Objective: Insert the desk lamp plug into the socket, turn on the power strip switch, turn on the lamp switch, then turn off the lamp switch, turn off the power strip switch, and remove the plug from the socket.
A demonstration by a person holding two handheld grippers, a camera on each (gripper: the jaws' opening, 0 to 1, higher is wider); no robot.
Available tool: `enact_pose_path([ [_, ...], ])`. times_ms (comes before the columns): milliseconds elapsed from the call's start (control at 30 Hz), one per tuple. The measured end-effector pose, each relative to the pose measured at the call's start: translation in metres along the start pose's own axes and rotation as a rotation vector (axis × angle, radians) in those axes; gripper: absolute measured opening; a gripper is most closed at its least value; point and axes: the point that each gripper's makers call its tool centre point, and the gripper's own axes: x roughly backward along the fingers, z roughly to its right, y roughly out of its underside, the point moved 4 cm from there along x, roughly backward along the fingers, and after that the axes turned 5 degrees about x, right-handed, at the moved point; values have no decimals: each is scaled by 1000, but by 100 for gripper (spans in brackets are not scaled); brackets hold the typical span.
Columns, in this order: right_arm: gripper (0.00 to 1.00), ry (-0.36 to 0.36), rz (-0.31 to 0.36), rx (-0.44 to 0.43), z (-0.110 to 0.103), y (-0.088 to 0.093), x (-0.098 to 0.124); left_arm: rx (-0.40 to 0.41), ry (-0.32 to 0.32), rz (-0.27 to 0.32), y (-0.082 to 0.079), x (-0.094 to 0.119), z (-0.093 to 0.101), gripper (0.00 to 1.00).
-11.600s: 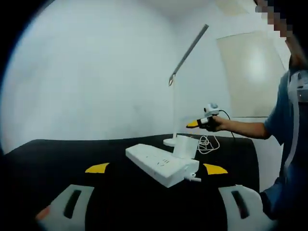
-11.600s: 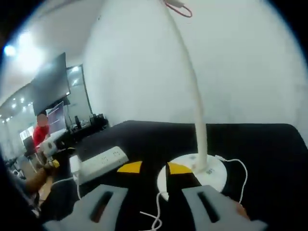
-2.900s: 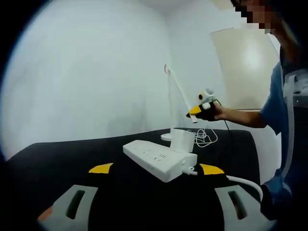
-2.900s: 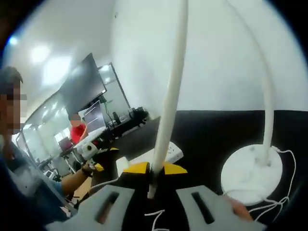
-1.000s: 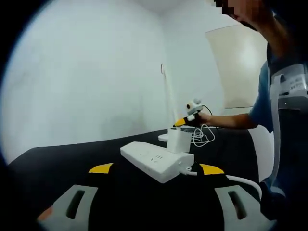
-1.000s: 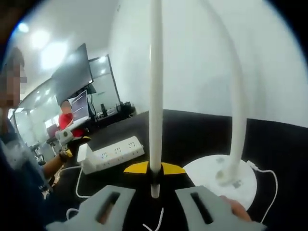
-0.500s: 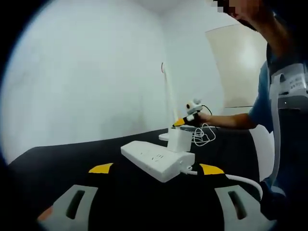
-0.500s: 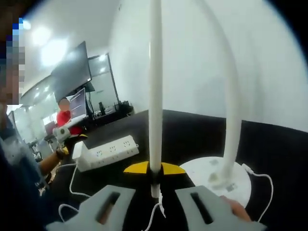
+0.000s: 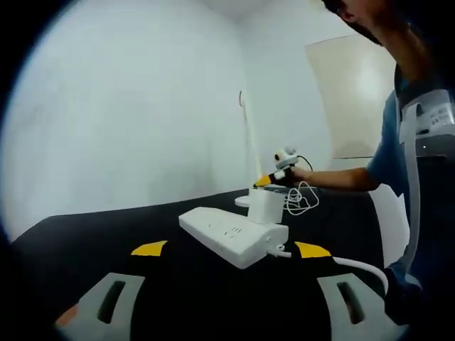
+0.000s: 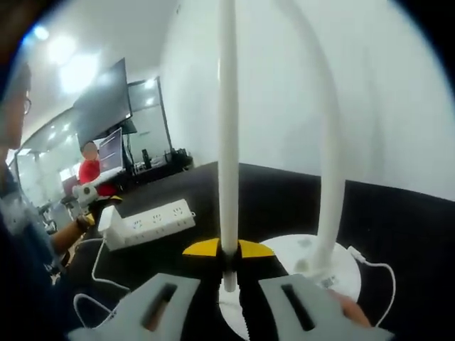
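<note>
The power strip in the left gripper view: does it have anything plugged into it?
Yes. A white boxy plug stands upright in the far end of the power strip on the black table.

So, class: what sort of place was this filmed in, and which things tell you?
Probably an office or lab test corner: a black-covered table against plain white walls, a power strip and desk lamp laid out on it, and monitors at workstations behind.

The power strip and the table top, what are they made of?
The power strip looks like white moulded plastic, smooth with a faint sheen and rounded edges. The table top seems covered in something black and matte, maybe cloth or a mat: it shows no reflections, though the pictures are too blurred to be sure.
</note>
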Motion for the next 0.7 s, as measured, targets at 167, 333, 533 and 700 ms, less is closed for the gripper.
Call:
enact_pose_path([
  [167, 10, 11, -2, 11, 3, 1, -1, 0, 1, -1, 0, 0, 0, 66],
  [333, 10, 21, 2, 16, 9, 1, -1, 0, 0, 3, 0, 0, 0, 66],
  [533, 10, 32, 6, 19, 16, 2, -1, -1, 2, 5, 0, 1, 0, 66],
  [700, 10, 40, 5, 24, 17, 2, -1, -1, 1, 5, 0, 1, 0, 66],
])
